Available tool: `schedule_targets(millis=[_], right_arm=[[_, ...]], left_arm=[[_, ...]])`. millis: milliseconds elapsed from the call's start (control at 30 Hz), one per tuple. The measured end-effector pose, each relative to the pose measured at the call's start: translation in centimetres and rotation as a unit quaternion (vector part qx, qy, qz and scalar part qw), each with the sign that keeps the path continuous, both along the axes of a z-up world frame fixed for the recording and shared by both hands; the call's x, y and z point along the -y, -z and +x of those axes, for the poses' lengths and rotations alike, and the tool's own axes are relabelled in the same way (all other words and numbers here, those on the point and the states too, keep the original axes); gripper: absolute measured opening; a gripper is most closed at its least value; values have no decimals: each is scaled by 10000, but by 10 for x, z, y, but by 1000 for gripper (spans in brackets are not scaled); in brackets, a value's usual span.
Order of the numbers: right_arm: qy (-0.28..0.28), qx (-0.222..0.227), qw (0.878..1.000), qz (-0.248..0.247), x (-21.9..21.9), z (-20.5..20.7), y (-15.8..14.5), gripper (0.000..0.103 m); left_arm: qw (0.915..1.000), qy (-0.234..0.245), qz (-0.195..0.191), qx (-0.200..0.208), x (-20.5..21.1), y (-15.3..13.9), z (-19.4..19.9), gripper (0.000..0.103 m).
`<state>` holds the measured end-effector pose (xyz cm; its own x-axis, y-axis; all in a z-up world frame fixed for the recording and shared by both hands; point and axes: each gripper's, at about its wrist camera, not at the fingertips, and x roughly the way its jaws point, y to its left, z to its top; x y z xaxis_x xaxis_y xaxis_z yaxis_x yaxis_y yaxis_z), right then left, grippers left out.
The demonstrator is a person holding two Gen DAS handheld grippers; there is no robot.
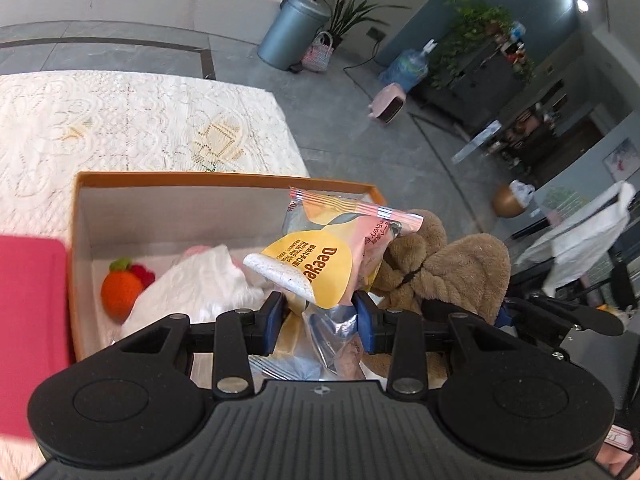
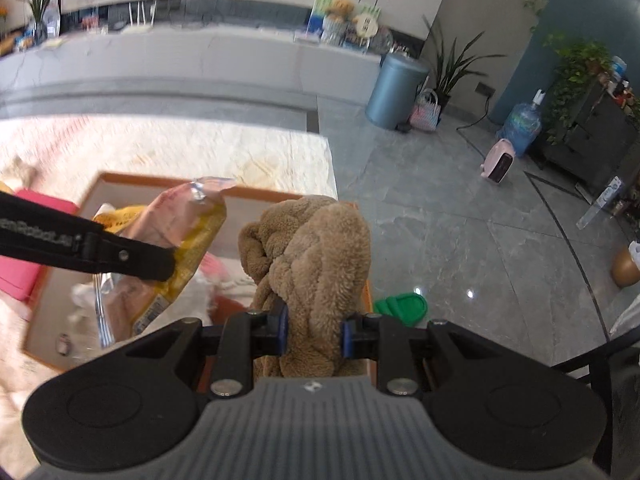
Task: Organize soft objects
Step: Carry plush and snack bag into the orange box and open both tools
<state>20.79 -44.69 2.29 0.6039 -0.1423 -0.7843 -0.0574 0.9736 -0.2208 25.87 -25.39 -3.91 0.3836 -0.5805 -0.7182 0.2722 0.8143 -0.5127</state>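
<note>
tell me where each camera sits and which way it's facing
Left wrist: on the left hand-held gripper, looking down along its fingers at the snack packet it grips over the orange box.
Right wrist: on the right hand-held gripper, looking down at the brown plush it clamps; the left gripper's finger crosses at left.
Shared: box, packet, plush, lace tablecloth, blue bin.

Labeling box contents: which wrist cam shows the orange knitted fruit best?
Left wrist view: the orange knitted fruit lies sharp and unobstructed in the box, beside white fabric. In the right wrist view I cannot pick it out; the snack packet and motion blur cover that part of the box.
</note>
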Motion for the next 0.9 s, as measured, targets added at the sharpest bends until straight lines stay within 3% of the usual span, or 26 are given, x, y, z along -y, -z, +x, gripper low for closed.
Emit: schedule_targets(millis=[100,367,700,800,900], right_arm=[[-54,-218,9997,14,7,21,19,23],[-291,-605,9976,-181,6,50,62,24],[-305,-666,9968,-321,4,56,78,34],[-284,-632,9970,-348,4,55,74,43],[-318,-569,9970,-428,-1,49,68,59]], left_arm=[[9993,-55,63,-356,8,17,17,43],[9968,36,359,-717,21,46,38,44],[9972,186,406,-604,19,47,35,55],[9977,195,374,-530,17,42,32,59],[9986,248,278,-362,14,31,28,65]])
